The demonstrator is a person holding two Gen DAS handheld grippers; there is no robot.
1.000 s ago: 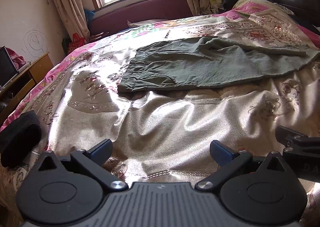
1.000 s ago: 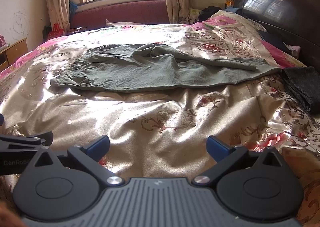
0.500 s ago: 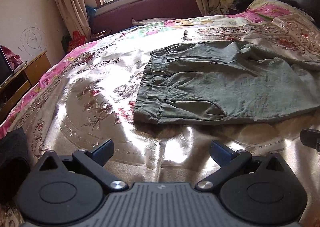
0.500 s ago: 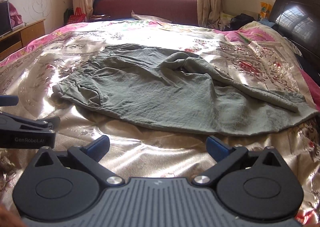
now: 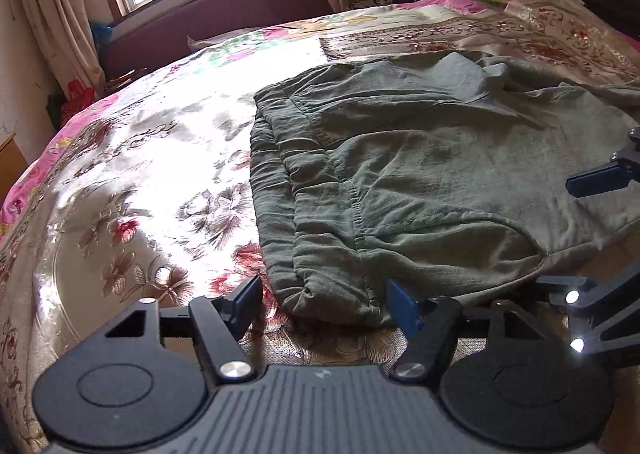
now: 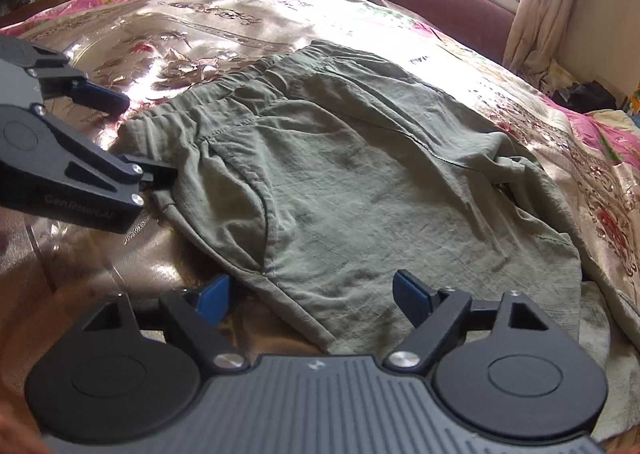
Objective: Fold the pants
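Right gripper (image 6: 314, 294) closing astride the green pants' (image 6: 340, 174) near edge — left gripper (image 6: 136, 134) at the waistband.

Both wrist cameras look down, close, sharing the pants (image 5: 420, 182).

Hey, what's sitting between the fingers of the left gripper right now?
In the left wrist view, the near waistband corner of the green pants lies between the closing left gripper's fingers, not yet pinched, on the floral bedspread.

- "GenRobot.AI", in pale letters and partly faint, stands on the black side of the left gripper (image 6: 154, 142), seen from the right wrist view.
- A small pale logo mark, not legible as letters, sits on each gripper's ribbed housing.
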